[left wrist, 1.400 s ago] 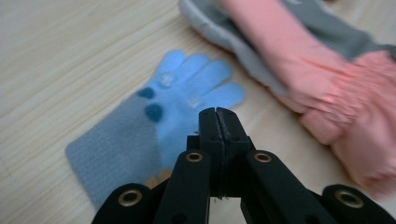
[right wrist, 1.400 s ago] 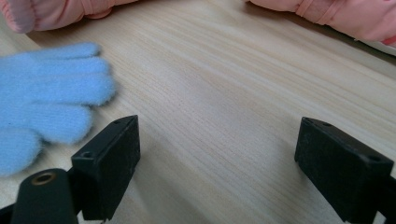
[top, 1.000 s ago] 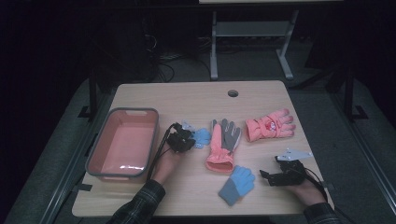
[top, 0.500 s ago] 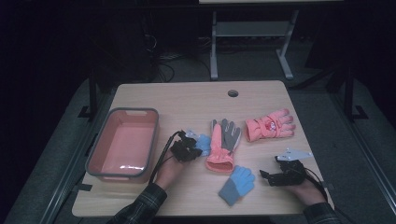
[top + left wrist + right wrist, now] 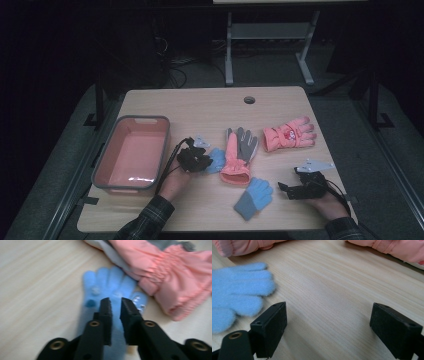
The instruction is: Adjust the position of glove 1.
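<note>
Forearms in plaid sleeves enter from the near edge of the wooden table point(image 5: 210, 107), each hand holding a gripper. Nearest on the person's right, the right gripper point(image 5: 285, 189) rests low on the bare wood with its jaws spread wide and nothing between them; a light-blue knit glove point(image 5: 254, 196) lies flat just beside its left jaw, not touching. A little farther in, the left gripper point(image 5: 115, 305) sits over the second light-blue glove point(image 5: 107, 287), jaws nearly together with a narrow gap; whether they already pinch the knit cannot be told, as the view is blurred. That glove lies palm-flat, its fingers pointing away, touching the cuff of a pink-and-grey glove point(image 5: 238, 152). Beyond, a pink ski glove point(image 5: 289, 135) lies apart, and a pink bin point(image 5: 131, 152) stands to the left. The likely risk is a shallow bite: thin knit could slip out on the lift, or the jaws could snag the overlapping pink cuff and drag that glove along, since the two fabrics touch right where the jaws close.
</note>
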Available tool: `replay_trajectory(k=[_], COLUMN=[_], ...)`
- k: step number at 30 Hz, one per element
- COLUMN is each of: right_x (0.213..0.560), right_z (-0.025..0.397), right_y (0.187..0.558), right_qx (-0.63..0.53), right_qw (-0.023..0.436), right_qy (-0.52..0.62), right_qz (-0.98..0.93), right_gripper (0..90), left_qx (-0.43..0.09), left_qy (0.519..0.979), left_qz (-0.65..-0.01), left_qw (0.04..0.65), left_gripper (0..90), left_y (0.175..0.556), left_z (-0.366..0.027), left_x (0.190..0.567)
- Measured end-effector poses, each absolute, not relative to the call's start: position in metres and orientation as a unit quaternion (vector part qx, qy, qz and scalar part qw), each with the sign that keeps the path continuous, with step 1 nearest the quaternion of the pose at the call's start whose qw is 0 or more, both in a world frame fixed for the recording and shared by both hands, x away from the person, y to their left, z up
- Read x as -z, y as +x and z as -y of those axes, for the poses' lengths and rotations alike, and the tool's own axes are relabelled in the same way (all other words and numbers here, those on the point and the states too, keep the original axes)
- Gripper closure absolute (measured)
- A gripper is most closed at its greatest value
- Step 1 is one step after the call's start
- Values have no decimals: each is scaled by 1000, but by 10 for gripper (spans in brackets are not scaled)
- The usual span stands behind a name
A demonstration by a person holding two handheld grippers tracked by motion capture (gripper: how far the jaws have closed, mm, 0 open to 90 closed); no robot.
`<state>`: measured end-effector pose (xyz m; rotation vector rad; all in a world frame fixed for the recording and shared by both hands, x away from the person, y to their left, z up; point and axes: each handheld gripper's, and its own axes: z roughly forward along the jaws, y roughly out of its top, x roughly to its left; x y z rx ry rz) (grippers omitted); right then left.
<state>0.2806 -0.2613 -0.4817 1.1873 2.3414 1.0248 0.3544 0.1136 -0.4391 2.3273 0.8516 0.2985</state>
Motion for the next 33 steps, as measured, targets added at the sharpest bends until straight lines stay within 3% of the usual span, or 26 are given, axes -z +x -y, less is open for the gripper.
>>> replay_trajectory(k=[2,8,10,14,23,26,27,28,30,33], right_x=[482,482,482,482,477,467,467,461,459,454], right_z=[261,261,261,261,260,261,261,260,258,250], right_y=[281,281,281,281,281,279,279,276,274,268], right_qx=[-359,-360,-360,-360,-346,-362,-362,-374,-380,-387], right_qw=[162,162,161,161,146,147,147,137,134,111], right_qy=[414,414,413,413,421,421,421,412,405,381], right_qz=[-821,-821,-821,-821,-825,-819,-819,-820,-821,-832], right_gripper=[136,136,136,135,158,312,312,456,504,688], left_qx=[-122,-122,-123,-121,-112,-117,-117,-115,-115,-118], left_qy=[887,894,897,900,885,873,873,870,867,860], left_qz=[-320,-320,-315,-312,-338,-349,-349,-352,-356,-360], left_qw=[310,289,285,280,300,321,321,326,330,342], left_gripper=[686,658,690,838,869,869,869,869,870,870], left_y=[357,364,364,363,362,358,358,358,357,356], left_z=[-113,-109,-109,-107,-112,-115,-115,-117,-118,-122], left_x=[442,454,454,454,443,432,432,427,425,417])
